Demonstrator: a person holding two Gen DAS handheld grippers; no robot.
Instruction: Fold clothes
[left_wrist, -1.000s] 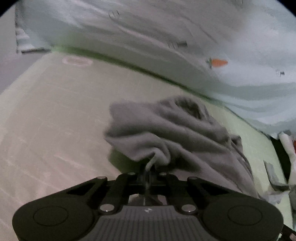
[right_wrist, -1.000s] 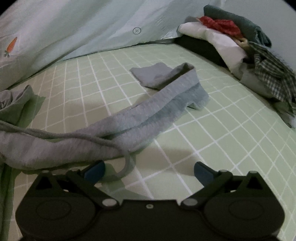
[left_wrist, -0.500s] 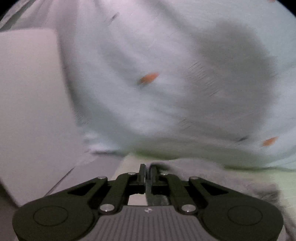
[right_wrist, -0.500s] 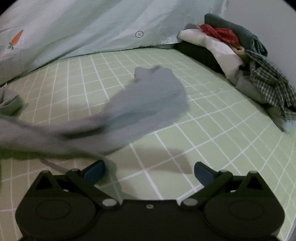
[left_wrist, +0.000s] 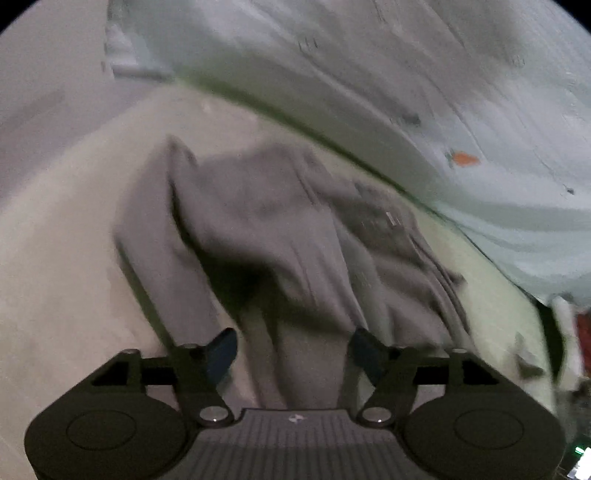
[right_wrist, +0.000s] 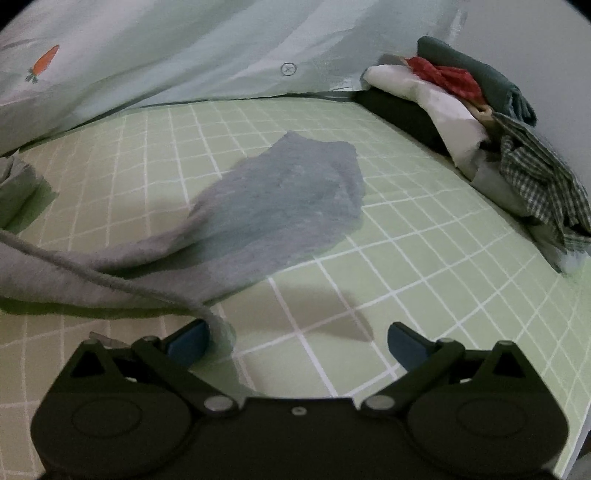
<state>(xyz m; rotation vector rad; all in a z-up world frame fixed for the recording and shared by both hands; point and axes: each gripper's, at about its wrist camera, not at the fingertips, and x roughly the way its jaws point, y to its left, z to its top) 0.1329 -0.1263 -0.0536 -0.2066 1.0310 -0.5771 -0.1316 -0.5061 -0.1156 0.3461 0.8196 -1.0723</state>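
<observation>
Now both the left claw (left_wrist: 293, 349) and right claw (right_wrist: 297, 341) gape wide over the grey sweatpants (right_wrist: 273, 206).

Garment (right_wrist: 280, 206) on bed (right_wrist: 424, 258), pile (right_wrist: 480, 122) rightward

The left gripper (left_wrist: 293, 350) sits at the bottom centre of the frame with its jaws spread apart, blue-padded fingers (left_wrist: 221, 350) on either side of a strip of grey fabric; that strip belongs to the grey garment (left_wrist: 266, 229), which lies crumpled and blurred across the middle of the frame on the pale green sheet (left_wrist: 491, 288). A pale bluish quilt (left_wrist: 406, 74) fills the upper right, with a small orange carrot print (left_wrist: 463, 158) at right of centre; whether the fingers touch the fabric cannot be told through the blur.
</observation>
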